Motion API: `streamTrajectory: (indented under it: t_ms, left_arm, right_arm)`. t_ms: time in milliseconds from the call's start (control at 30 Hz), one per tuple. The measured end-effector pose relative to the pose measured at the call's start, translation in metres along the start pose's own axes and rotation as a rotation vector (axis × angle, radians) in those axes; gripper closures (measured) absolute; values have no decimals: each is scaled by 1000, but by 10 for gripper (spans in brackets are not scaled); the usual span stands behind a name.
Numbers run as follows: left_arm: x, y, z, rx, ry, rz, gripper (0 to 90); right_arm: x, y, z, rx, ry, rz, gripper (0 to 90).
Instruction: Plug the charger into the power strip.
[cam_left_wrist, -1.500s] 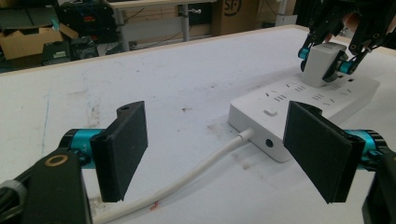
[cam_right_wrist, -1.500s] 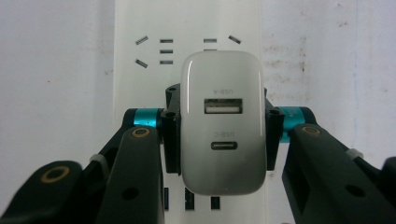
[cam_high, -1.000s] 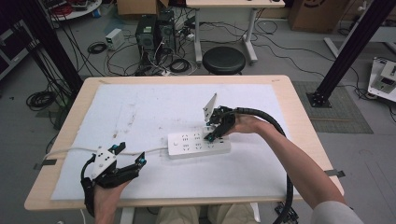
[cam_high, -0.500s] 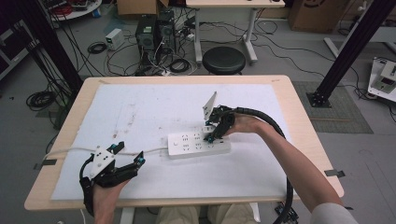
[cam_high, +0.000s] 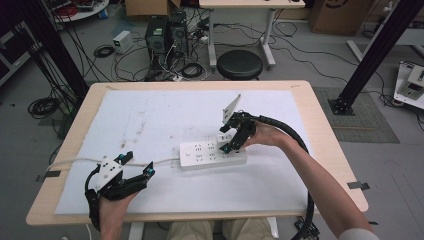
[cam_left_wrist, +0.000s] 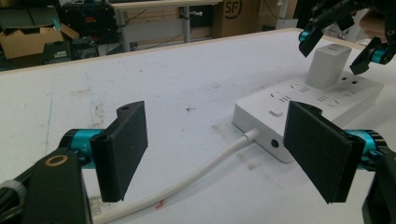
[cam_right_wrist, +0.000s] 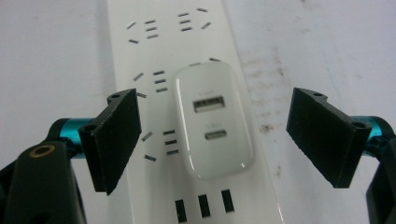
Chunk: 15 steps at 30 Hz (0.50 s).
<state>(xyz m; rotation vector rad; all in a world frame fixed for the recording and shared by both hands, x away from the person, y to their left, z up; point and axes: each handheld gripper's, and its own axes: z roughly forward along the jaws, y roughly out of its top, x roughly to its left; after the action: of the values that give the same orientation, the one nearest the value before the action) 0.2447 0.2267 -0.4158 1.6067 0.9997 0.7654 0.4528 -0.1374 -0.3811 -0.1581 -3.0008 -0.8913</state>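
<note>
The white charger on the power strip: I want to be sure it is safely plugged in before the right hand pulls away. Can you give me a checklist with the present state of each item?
1. Charger stands on the power strip: ok, upright on the sockets.
2. Charger pushed fully home: cannot tell, its base looks flush but the prongs are hidden.
3. Right gripper let go: ok, its jaws have just been opening and now stand apart on either side of the charger, pads not touching it.
4. Left gripper out of the way: ok, open and holding nothing, near the strip's cable end.
5. Cable free of the jaws: ok, it lies on the white mat below them.
</note>
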Motion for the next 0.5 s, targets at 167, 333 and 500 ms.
streamTrajectory:
  t_ms: [167, 333, 500]
  left_arm:
    - [2, 1, 3, 1, -4, 2, 220]
    - [3, 1, 7, -2, -8, 2, 220]
    - [4, 2, 11, 1, -15, 9, 220]
  right_arm:
    - [6, -11, -10, -56, -69, 77, 184]
    - [16, -24, -25, -124, -138, 127, 183]
    - [27, -36, -36, -177, -211, 177, 183]
